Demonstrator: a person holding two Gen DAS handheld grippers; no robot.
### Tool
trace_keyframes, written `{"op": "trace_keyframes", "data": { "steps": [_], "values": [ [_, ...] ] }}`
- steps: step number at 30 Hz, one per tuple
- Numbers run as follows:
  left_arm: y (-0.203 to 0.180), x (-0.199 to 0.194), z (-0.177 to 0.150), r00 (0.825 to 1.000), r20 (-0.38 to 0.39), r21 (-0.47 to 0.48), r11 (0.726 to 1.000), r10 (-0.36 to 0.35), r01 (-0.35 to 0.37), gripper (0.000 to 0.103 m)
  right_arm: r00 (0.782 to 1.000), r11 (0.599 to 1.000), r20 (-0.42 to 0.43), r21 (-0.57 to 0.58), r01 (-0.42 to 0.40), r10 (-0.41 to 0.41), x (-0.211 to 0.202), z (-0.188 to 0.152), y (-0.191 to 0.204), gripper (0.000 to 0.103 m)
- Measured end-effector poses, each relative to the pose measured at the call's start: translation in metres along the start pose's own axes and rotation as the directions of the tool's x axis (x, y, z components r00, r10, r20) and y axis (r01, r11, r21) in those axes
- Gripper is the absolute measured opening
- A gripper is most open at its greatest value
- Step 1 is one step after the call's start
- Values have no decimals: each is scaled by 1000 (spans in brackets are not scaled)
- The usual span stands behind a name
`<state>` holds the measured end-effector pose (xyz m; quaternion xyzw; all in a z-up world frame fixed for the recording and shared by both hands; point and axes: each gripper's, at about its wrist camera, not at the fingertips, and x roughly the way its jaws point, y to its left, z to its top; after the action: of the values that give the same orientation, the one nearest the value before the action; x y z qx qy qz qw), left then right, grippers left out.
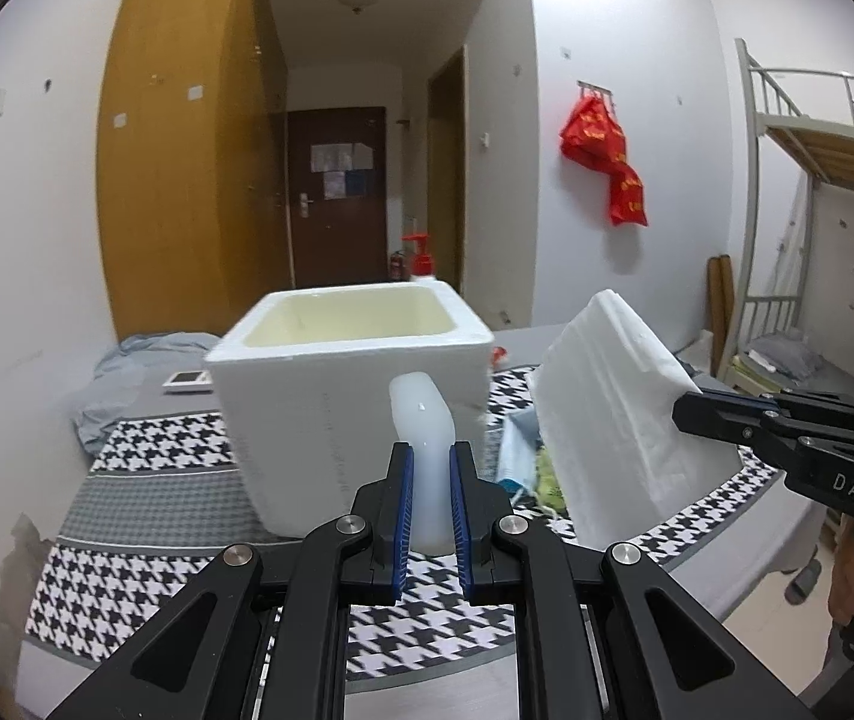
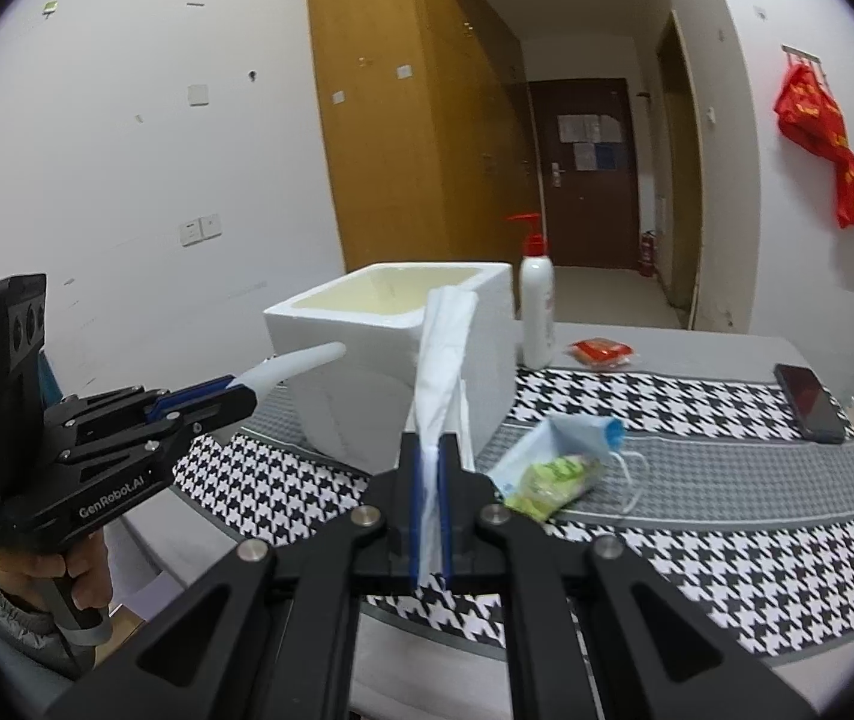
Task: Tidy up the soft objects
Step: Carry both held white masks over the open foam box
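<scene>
While each clamps its load: two tongs, left [image 1: 432, 492] on one white tube [image 1: 424, 420], right [image 2: 427, 480] on one tissue pack [image 2: 442, 354].

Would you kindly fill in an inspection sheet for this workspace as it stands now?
Surface: black-and-white houndstooth cloth over a grey-covered bed.
Job's things: open white foam box; translucent white soft piece; white tissue pack.
Clutter: white pump bottle with red top, light blue face mask, green snack packet, red packet, black phone.
Grippers: left tongs shut on the soft piece; right tongs shut on the tissue pack, both lifted near the box.
Cables: nothing seen.
Surroundings: wooden wardrobe, dark door, metal bunk bed, red bags on a wall hook.
</scene>
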<state>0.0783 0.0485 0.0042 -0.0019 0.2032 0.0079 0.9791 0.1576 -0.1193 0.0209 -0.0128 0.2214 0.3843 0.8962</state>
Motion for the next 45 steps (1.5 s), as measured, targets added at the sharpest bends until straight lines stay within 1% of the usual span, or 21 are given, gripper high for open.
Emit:
{"op": "trace_keyframes", "data": {
  "steps": [10,15,22,30,36,45],
  "values": [
    [26,-10,-2,998,-1,-36,998,59,-59,13,997,996,-16,-57,-72,71,20,10,23,7],
    [36,-13,0,997,3,-50,996,80,-79,13,996,993,-25,-76,-92,91,28,14,30,7],
    [45,-16,8,997,20,-55,995,80,-79,13,995,990,-24,-94,-103,101,35,24,36,7],
    [45,-17,25,996,49,-29,997,72,-70,13,995,989,-1,-110,-98,98,36,41,39,7],
    [44,-17,39,996,75,-13,998,57,-56,13,996,988,34,-129,-79,84,28,58,40,7],
    [45,-17,54,994,101,-13,999,46,-45,13,994,988,74,-137,-68,79,23,75,40,7]
  ]
}}
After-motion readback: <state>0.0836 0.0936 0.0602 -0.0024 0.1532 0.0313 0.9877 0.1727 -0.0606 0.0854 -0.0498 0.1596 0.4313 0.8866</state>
